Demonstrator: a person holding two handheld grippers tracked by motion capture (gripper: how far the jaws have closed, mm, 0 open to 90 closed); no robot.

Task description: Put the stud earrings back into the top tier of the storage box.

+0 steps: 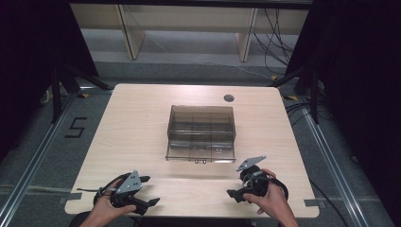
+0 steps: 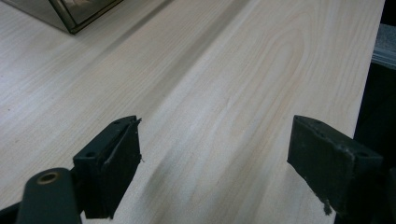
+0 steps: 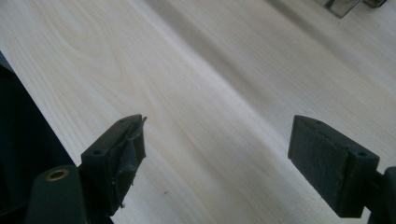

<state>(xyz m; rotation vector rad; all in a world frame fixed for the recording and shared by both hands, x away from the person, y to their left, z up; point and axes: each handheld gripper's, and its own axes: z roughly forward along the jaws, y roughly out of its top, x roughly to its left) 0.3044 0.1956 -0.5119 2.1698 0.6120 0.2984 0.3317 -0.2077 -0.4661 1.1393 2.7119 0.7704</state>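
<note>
A smoky transparent box [image 1: 201, 133] with inner compartments sits at the middle of the light wooden table [image 1: 132, 123]. Its corner shows at the top left of the left gripper view [image 2: 74, 11] and at the top right of the right gripper view [image 3: 343, 5]. My left gripper [image 1: 149, 190] rests near the table's front left edge, open, nothing between its jaws [image 2: 215, 163]. My right gripper [image 1: 235, 195] sits near the front right edge, also open and empty [image 3: 217, 161]. Both point toward the table's middle.
A small round grey grommet [image 1: 229, 98] is set in the table behind the box. Table legs and cables [image 1: 274, 42] lie on the floor beyond the far edge. A floor mark reading 5 [image 1: 75, 126] lies left of the table.
</note>
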